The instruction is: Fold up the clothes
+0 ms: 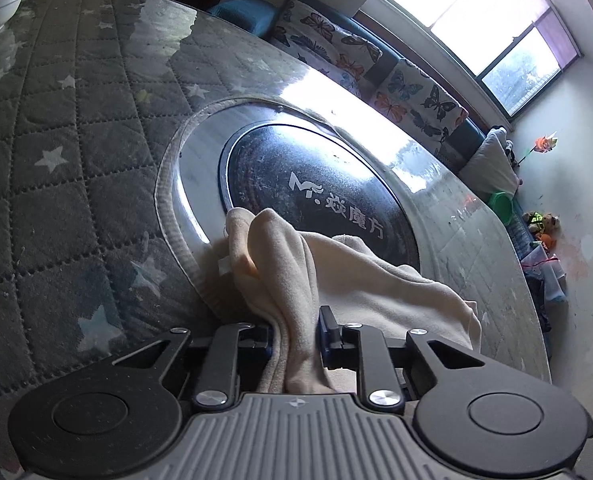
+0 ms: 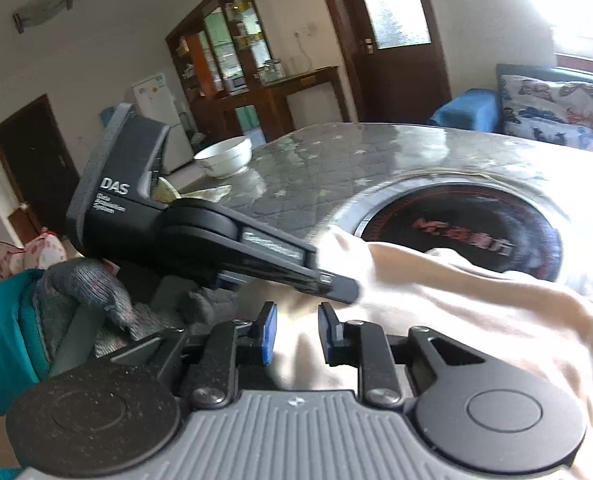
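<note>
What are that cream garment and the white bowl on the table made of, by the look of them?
The cream garment looks like soft, matte fleece or brushed knit: fuzzy surface, thick rounded folds. The white bowl seems glazed ceramic or porcelain: smooth, glossy, rigid rim. Neither can be told for sure.

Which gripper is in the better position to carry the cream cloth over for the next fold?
Probably the left. The left gripper is shut on a bunched fold of the cream cloth. The right gripper stands open above the cloth, with a gap between its pads and the fabric.
</note>
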`<state>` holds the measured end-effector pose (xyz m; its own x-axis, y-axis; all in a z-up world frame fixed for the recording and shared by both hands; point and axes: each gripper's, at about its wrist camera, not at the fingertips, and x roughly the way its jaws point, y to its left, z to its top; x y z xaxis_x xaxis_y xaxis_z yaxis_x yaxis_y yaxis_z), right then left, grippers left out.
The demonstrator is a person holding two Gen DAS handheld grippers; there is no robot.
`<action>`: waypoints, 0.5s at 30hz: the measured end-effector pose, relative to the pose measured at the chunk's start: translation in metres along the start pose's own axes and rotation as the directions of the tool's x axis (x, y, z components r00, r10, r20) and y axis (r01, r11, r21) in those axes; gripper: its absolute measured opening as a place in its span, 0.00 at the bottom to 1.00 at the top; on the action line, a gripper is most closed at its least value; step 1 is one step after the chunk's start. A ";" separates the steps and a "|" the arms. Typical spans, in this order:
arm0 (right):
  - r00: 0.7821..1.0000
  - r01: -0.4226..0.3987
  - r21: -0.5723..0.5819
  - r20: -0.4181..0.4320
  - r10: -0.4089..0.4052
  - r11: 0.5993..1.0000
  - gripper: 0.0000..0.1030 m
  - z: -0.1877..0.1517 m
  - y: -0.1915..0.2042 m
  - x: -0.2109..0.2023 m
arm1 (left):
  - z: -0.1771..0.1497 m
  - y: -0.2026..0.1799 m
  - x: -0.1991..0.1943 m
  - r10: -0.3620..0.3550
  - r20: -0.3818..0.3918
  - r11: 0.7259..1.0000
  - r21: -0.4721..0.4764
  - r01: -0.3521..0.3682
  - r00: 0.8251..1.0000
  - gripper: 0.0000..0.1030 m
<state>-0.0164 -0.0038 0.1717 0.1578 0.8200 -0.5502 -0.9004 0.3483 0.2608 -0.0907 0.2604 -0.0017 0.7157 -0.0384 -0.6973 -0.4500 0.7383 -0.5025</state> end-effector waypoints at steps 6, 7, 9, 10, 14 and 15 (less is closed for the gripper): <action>0.985 0.170 0.076 0.024 -0.172 0.983 0.46 -0.011 -0.041 -0.032 | -0.003 -0.005 0.000 0.022 0.010 0.999 0.036 -0.022 1.000 0.22; 0.978 0.203 0.099 0.027 -0.207 0.974 0.51 -0.014 -0.049 -0.037 | -0.003 -0.005 0.000 0.024 0.011 0.999 0.039 -0.025 1.000 0.22; 0.963 0.260 0.146 0.029 -0.267 0.954 0.51 -0.019 -0.067 -0.047 | -0.003 -0.006 0.000 0.028 0.012 0.999 0.044 -0.029 1.000 0.22; 0.956 0.283 0.170 0.028 -0.292 0.944 0.51 -0.022 -0.075 -0.050 | -0.004 -0.006 0.000 0.030 0.012 0.998 0.046 -0.031 0.999 0.22; 0.934 0.340 0.260 0.018 -0.357 0.904 0.53 -0.032 -0.110 -0.058 | -0.004 -0.008 0.000 0.039 0.016 0.998 0.057 -0.040 0.999 0.22; 0.933 0.341 0.279 0.015 -0.359 0.898 0.53 -0.032 -0.116 -0.057 | -0.005 -0.008 0.000 0.041 0.017 0.997 0.059 -0.042 0.999 0.22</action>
<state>0.0661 -0.1061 0.1475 0.4768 0.6469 -0.5952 -0.6411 0.7191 0.2680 -0.0892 0.2512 -0.0004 0.7056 0.0040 -0.7086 -0.4474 0.7780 -0.4412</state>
